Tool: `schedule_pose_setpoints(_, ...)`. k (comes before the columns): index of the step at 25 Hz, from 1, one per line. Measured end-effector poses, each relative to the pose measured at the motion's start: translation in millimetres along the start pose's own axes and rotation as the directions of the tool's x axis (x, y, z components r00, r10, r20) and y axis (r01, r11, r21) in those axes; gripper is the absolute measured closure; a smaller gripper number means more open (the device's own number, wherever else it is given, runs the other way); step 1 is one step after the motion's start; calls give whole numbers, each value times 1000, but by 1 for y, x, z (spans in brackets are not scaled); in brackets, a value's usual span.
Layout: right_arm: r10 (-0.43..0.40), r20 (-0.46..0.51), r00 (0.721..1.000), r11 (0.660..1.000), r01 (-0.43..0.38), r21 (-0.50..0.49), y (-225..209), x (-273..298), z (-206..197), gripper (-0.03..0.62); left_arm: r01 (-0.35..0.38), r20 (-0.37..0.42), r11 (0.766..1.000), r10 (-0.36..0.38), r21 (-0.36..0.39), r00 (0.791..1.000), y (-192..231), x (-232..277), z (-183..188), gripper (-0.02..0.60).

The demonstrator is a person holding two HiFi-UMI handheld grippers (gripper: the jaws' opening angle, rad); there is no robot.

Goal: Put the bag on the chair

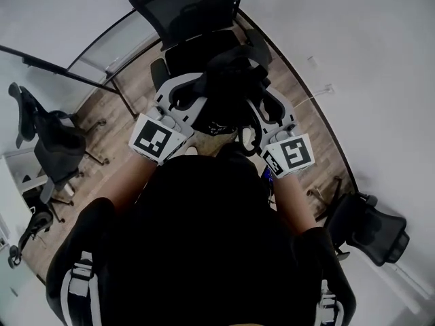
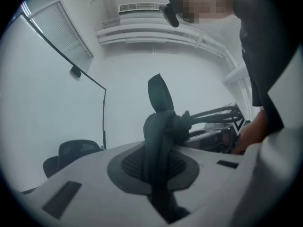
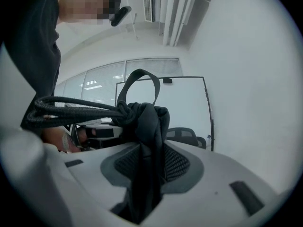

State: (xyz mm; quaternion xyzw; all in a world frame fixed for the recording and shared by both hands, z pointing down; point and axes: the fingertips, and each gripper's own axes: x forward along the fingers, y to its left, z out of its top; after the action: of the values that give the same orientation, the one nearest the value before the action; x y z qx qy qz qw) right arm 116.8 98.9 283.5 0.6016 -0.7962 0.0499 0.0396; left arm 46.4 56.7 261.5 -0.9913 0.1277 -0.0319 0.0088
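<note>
A black drawstring bag [image 1: 231, 80] hangs between my two grippers, just above the seat of a black mesh-backed office chair [image 1: 187, 5]. In the head view my left gripper [image 1: 185, 90] holds the bag's left side and my right gripper [image 1: 265, 100] its right side. The left gripper view shows the left gripper [image 2: 158, 174] shut on a bunched black strap [image 2: 158, 136]. The right gripper [image 3: 144, 174] is likewise shut on gathered black fabric [image 3: 149, 126] in the right gripper view. Knotted cords [image 3: 71, 109] run sideways from that bunch. The bag hides most of the chair's seat.
A second black office chair [image 1: 54, 148] stands at the left and a third [image 1: 370, 226] at the lower right, both on the wood floor [image 1: 319, 141]. A glass partition with a dark frame [image 1: 61, 70] runs behind the left chair. White curved walls surround the area.
</note>
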Motion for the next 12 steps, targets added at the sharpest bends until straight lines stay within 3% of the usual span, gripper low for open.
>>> schedule_pose_setpoints(5, 134, -12, 991, 991, -134, -26, -60, 17, 8, 474, -138, -22, 990, 138, 4, 990, 10, 52, 4, 540)
schedule_pose_setpoints(12, 282, 8, 959, 957, -281, -77, -141, 41, 20, 474, -303, -23, 953, 303, 21, 953, 25, 124, 12, 540)
